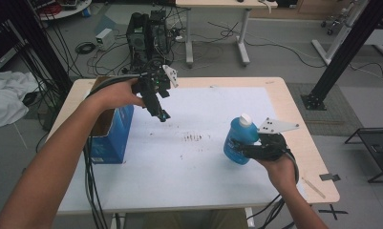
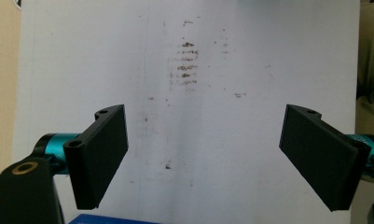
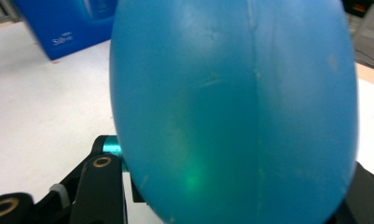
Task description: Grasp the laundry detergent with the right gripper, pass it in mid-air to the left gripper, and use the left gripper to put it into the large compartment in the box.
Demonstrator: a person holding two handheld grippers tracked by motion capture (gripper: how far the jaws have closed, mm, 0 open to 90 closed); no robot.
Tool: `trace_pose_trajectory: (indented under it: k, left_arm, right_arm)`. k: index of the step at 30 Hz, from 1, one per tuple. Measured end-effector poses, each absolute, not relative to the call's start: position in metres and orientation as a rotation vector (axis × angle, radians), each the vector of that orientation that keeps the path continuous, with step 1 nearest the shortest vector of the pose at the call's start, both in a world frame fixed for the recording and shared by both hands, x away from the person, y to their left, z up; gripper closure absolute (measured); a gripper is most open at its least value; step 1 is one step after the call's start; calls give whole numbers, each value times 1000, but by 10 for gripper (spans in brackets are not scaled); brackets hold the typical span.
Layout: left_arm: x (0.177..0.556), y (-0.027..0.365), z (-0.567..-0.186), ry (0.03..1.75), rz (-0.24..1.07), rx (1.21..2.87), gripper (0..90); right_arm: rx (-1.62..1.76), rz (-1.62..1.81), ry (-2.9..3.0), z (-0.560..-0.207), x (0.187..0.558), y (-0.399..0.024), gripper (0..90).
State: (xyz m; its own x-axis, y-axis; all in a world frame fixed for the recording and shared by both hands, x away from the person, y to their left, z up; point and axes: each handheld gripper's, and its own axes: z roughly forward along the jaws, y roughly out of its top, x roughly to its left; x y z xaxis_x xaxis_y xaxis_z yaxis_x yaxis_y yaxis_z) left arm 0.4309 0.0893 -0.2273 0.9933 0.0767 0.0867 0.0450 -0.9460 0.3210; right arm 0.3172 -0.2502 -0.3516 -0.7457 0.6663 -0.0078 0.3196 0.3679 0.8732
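A blue plastic bottle (image 1: 237, 141) with a white cap stands upright at the right side of the table, and my right gripper (image 1: 249, 149) is shut on its lower body. Up close in the right gripper view the bottle (image 3: 231, 107) covers the jaws almost entirely. My left gripper (image 1: 163, 114) hangs above the white sheet near the blue box, jaws pointing down. Its jaws (image 2: 203, 158) stand wide apart in the left gripper view with nothing between them. Under it lies a patch of brown stains (image 2: 187, 65).
An open blue cardboard box (image 1: 113, 136) stands at the left edge of the table. The white sheet (image 1: 189, 167) covers most of the wooden tabletop. A thin wooden stick (image 1: 313, 187) lies near the right front corner. Cables hang off the front left.
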Motion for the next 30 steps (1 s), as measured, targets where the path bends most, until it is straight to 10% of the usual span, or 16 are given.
trace_pose_trajectory:
  k: [30]
  left_arm:
    - [377, 76, -190, -11, 87, 2827, 154]
  right_arm:
    - [314, 1422, 2709, -300, 348, -226, 432]
